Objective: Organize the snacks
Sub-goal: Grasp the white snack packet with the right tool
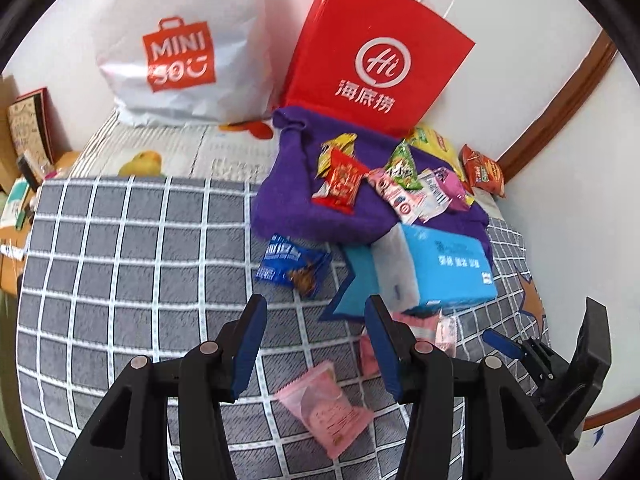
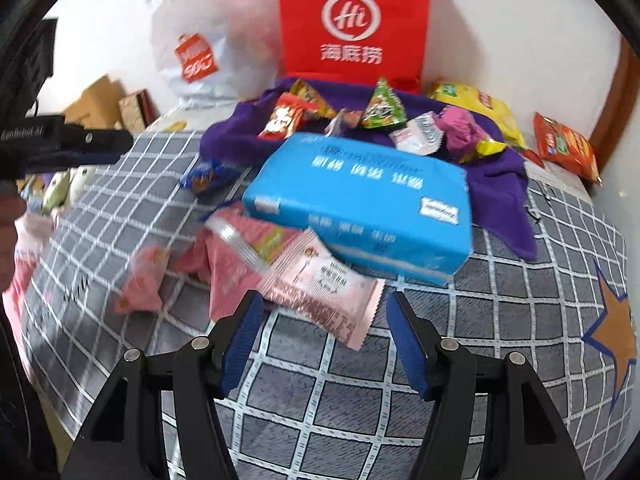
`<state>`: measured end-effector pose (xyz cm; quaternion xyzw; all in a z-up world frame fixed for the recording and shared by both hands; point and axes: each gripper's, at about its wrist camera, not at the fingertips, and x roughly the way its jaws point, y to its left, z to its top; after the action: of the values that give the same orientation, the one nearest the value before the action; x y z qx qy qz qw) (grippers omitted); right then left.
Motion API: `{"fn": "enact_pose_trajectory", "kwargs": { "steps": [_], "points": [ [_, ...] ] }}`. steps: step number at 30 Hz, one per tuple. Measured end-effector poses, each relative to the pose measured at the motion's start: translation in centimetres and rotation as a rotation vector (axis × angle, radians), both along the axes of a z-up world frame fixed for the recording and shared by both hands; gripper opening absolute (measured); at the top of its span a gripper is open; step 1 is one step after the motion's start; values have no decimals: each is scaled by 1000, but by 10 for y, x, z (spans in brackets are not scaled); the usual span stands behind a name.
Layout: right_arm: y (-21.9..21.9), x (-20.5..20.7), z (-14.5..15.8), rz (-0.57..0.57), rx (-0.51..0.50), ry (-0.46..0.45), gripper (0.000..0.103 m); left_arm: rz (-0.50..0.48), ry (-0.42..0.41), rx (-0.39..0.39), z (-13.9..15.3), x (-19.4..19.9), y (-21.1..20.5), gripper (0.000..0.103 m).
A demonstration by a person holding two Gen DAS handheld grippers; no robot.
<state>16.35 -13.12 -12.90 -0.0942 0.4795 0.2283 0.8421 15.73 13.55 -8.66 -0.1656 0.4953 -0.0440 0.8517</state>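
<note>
While both tongs, left tongs [image 1: 316,344] and right tongs [image 2: 326,344], hang apart and empty, the pink snack packets [image 2: 316,280] lie half under the blue tissue pack [image 2: 360,204]; pulling one could drag it over. More snacks [image 2: 380,108] sit beyond it on a purple towel [image 2: 500,188]. Soft checked bed cover [image 2: 320,400], white wall, red bag [image 2: 352,20] behind.

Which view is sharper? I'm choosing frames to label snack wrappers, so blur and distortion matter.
Left wrist: mostly crisp, the red bag logo reads cleanly, though fisheye bends the blanket grid. Right wrist: motion-smeared, the blue tissue pack text and pink packets are soft.
</note>
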Motion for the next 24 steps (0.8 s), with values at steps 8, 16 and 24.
{"fn": "enact_pose_trajectory", "kwargs": {
  "steps": [8,16,24],
  "points": [
    [14,5,-23,54,-114,-48,64,11,57,-6,-20,-8,-1,48],
    [22,14,-34,90,-76,-55,53,16,88,-3,-30,-18,-5,48],
    [-17,3,-15,41,38,-6,40,17,93,-29,-39,-23,-13,48]
  ]
}}
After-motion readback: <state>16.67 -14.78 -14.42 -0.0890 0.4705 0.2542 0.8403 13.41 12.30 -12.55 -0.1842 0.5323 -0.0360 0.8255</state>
